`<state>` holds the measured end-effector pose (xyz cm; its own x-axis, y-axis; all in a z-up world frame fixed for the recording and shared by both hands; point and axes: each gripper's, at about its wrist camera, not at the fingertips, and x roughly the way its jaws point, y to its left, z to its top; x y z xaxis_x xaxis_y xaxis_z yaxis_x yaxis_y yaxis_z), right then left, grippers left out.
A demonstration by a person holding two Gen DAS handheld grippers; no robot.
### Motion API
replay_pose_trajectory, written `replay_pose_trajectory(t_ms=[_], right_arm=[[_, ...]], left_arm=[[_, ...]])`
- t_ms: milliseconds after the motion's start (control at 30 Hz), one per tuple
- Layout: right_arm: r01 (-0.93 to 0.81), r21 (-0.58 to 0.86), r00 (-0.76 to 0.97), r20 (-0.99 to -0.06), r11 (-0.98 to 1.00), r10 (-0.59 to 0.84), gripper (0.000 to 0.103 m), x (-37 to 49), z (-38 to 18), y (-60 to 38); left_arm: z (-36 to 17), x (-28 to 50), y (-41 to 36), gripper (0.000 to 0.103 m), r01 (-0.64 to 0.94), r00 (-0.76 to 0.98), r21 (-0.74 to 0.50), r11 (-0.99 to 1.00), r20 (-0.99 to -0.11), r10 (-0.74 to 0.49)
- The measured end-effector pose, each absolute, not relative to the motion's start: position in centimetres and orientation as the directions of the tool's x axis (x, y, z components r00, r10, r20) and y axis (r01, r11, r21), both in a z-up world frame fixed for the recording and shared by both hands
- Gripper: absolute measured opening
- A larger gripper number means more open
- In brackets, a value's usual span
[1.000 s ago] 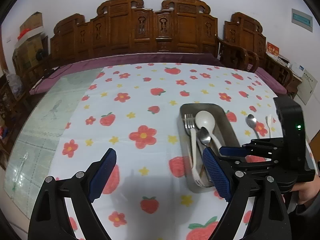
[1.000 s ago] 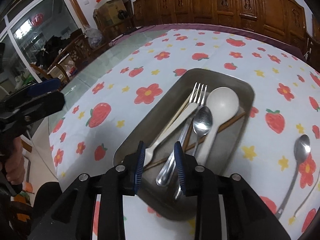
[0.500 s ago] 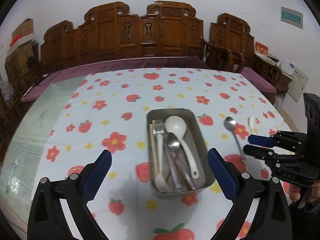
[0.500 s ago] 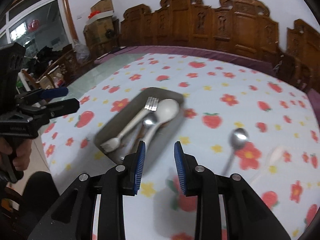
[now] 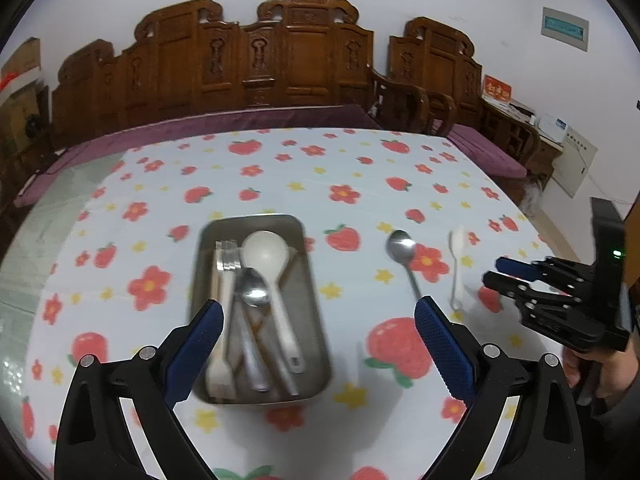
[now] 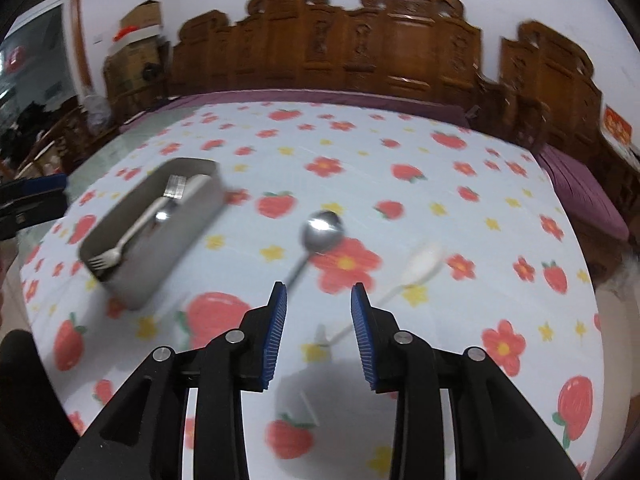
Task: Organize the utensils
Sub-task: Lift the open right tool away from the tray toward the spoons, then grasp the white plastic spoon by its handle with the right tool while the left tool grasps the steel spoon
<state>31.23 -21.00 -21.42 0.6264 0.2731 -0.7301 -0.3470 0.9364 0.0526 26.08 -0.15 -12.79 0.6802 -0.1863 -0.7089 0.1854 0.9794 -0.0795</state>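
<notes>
A metal tray (image 5: 316, 320) (image 6: 192, 216) on the strawberry tablecloth holds a white ladle spoon (image 5: 266, 252), a metal spoon (image 5: 252, 290), forks (image 5: 226, 260) and chopsticks. A loose metal spoon (image 5: 400, 246) (image 6: 322, 226) and a small white spoon (image 5: 457, 248) (image 6: 420, 264) lie right of the tray. My left gripper (image 5: 318, 340) is wide open and empty above the tray's near end. My right gripper (image 6: 319, 300) (image 5: 498, 272) is open and empty, just before the two loose spoons' handles.
Carved wooden chairs (image 5: 280, 52) line the table's far edge. The table's bare glass top (image 5: 36, 220) shows at left. A shelf with papers (image 5: 552, 128) stands at the right wall.
My right gripper let go of the metal spoon in the tray, swung right toward the loose spoons and opened wider. My left gripper drew back, still wide open.
</notes>
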Motion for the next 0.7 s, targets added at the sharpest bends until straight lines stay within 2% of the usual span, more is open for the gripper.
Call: replay_pose_trajectory(t_ms=[100,200,367,700], right_arm=[[-0.302,0.076,0.619,-0.743,0.950,0.256,0.041,32.5,-23.2,-22.7],[-0.276,0.109,0.597,-0.759,0.955,0.259,0.056,33.6,-24.9,-23.7],[-0.260,0.143,0.576,-0.770,0.955,0.273,0.057,35.3,-26.5,-24.2],[-0.238,0.110,0.558,-0.798,0.965,0.229,0.057,38.1,-28.2,-23.3]], left_arm=[[-13.5,26.4,-1.5,0.093,0.197,0.672,-0.081,0.977,-0.715,-0.194],[-14.1,26.7,-2.4,0.093,0.183,0.680,-0.067,0.981,-0.712,-0.176],[-14.6,27.1,-3.1,0.093,0.174,0.686,-0.071,0.982,-0.707,-0.173],[-16.2,28.6,-5.3,0.093,0.201,0.658,-0.074,0.977,-0.729,-0.191]])
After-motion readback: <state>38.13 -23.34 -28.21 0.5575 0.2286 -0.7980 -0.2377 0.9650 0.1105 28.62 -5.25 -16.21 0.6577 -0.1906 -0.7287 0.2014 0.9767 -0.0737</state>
